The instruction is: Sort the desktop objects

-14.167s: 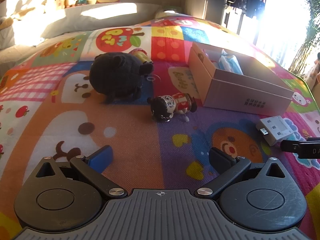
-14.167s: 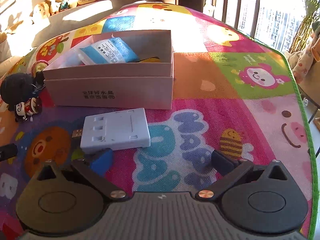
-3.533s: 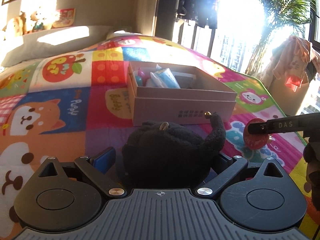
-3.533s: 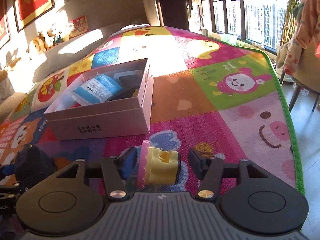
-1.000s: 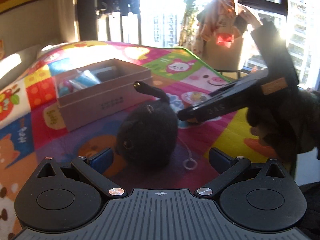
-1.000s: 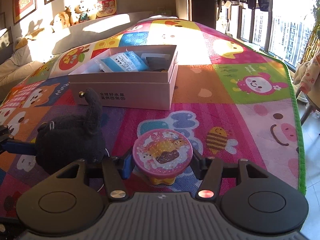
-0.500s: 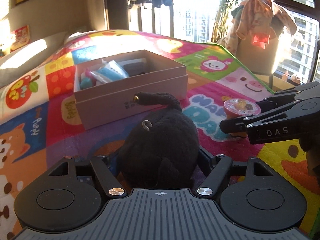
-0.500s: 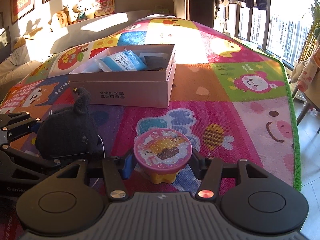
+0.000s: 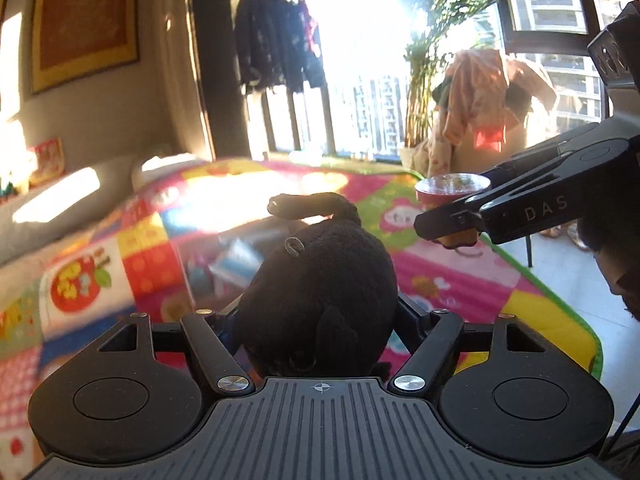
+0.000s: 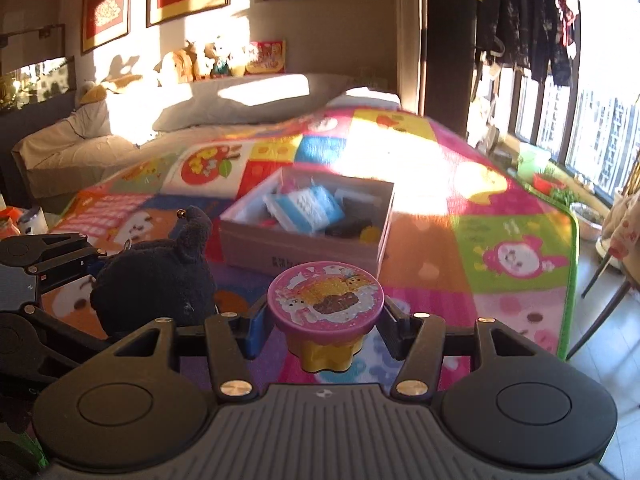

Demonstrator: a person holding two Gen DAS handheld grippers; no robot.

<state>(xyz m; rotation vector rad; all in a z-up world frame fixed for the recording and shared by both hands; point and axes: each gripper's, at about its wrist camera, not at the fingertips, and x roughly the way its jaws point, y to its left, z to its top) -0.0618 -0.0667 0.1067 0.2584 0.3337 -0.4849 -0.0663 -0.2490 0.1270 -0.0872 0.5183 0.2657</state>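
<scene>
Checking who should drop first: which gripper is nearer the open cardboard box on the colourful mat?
Hard to call; perhaps the right. The right gripper, holding the pink-lidded toy cup, hangs just before the cardboard box; the left gripper, clamping the black plush toy, is similarly short of it.

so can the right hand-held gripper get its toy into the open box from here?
Probably yes. The right hand-held gripper holds the pink-lidded toy above the mat, and the open box lies straight ahead with nothing between. The black plush in the left hand-held gripper sits off to the side.

One black plush toy [image 10: 154, 280], one pink-lidded toy [image 10: 325, 294], one cardboard box [image 10: 304, 246] (several items inside), two hand-held grippers.
</scene>
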